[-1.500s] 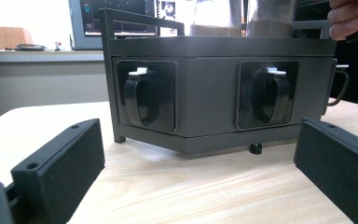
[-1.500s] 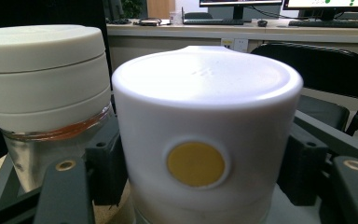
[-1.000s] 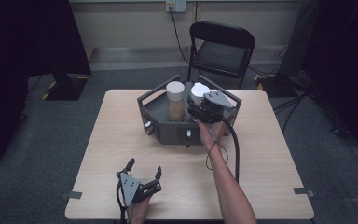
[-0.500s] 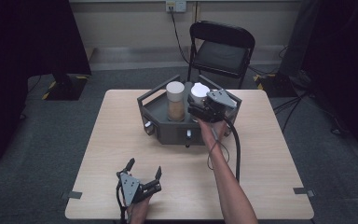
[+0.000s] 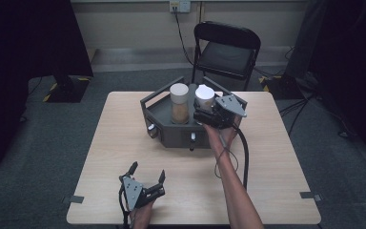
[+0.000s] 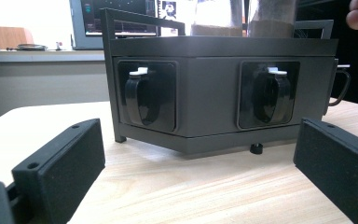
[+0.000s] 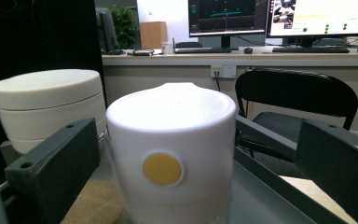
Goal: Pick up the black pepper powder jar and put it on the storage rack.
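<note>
A dark grey six-sided rack [image 5: 171, 131] stands at the table's far middle, carrying two jars. The left jar [image 5: 179, 102] holds brown contents under a white lid. My right gripper [image 5: 203, 116] is at the right jar [image 5: 204, 97]. In the right gripper view that jar's white lid with a yellow dot [image 7: 172, 140] sits between my jaws, which have just been opening; the pads [image 7: 56, 163] stand clear of it. My left gripper [image 5: 147, 175] rests open near the table's front edge and faces the rack's front wall [image 6: 205, 93] with nothing between its jaws.
Two black looped handles [image 6: 142, 95] [image 6: 272, 93] are set in recesses on the rack's front. A black folding chair [image 5: 226, 50] stands behind the table. The rack's raised rim [image 7: 270, 172] runs to the right of the dotted jar. Bare tabletop [image 5: 124, 143] lies between the rack and my left gripper.
The right gripper has stayed at the right jar on the rack, shifting only slightly. The left gripper has not moved.
</note>
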